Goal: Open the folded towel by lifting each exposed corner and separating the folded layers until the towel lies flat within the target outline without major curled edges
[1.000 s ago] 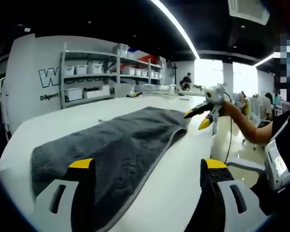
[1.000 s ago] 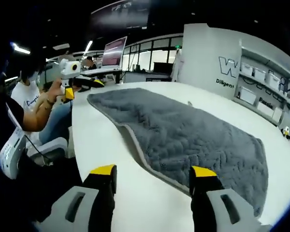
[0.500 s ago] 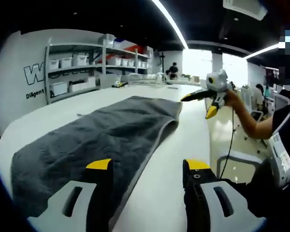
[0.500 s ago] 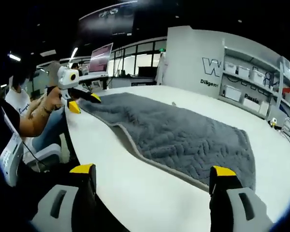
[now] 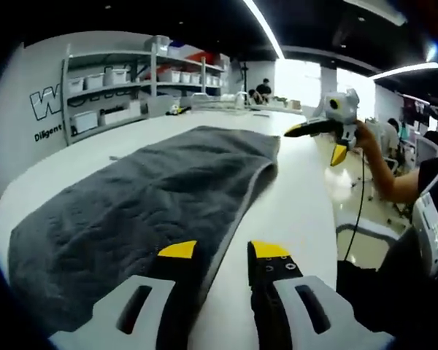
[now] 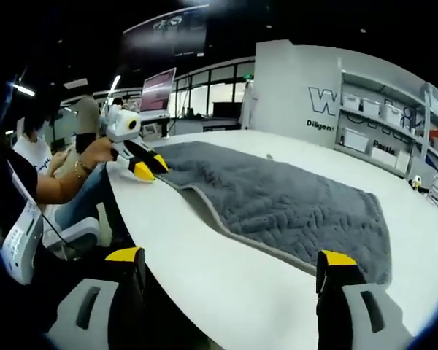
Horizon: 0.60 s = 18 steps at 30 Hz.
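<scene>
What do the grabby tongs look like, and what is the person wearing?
Each pair of tongs has black jaws with yellow tips on a pale grey body with slots. See the left tongs and the right tongs. A thin dark cable hangs from the right tongs. The person wears a white T-shirt with dark print and blue jeans.

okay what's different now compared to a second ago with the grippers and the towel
The left gripper has narrowed its jaws to a small gap at the towel's near edge. The right gripper has widened its jaws and holds nothing. The towel still lies folded on the white table.
</scene>
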{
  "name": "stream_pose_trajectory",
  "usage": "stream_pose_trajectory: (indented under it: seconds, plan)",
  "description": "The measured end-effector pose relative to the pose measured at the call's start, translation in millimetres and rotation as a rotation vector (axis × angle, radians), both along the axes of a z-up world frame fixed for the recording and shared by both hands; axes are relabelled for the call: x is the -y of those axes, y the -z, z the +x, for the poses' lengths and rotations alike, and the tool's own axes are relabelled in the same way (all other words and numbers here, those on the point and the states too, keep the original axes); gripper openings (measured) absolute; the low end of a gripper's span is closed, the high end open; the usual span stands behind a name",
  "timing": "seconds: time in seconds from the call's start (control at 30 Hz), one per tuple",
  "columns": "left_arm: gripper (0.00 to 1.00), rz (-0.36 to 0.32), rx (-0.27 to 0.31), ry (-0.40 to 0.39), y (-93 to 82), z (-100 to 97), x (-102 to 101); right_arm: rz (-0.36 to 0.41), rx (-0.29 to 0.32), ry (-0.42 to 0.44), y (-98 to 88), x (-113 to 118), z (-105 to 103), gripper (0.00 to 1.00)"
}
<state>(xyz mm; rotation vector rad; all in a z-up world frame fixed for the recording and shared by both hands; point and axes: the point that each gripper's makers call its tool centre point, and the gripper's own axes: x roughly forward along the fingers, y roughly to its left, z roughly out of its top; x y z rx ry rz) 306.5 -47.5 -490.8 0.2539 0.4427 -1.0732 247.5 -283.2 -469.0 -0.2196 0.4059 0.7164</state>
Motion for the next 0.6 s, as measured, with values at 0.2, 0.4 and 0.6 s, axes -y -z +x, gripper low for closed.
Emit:
stream_pose_trajectory:
  seconds: [0.2,0.4,0.6]
  plan:
    - [0.1,0.015,0.012,-0.016,2.3,5.1,-4,-0.002,-0.007,0.008,2.6,3,-1,0.99]
    - [0.07,0.04,0.028,0.023,2.5,-3.6,-6,-0.005,-0.014,0.005,4.8,3,-3,0.99]
    - [0.06,0.05,0.015,0.045,2.8,-13.4,-11,-0.007,-0.021,-0.004,4.7,0,-3,0.99]
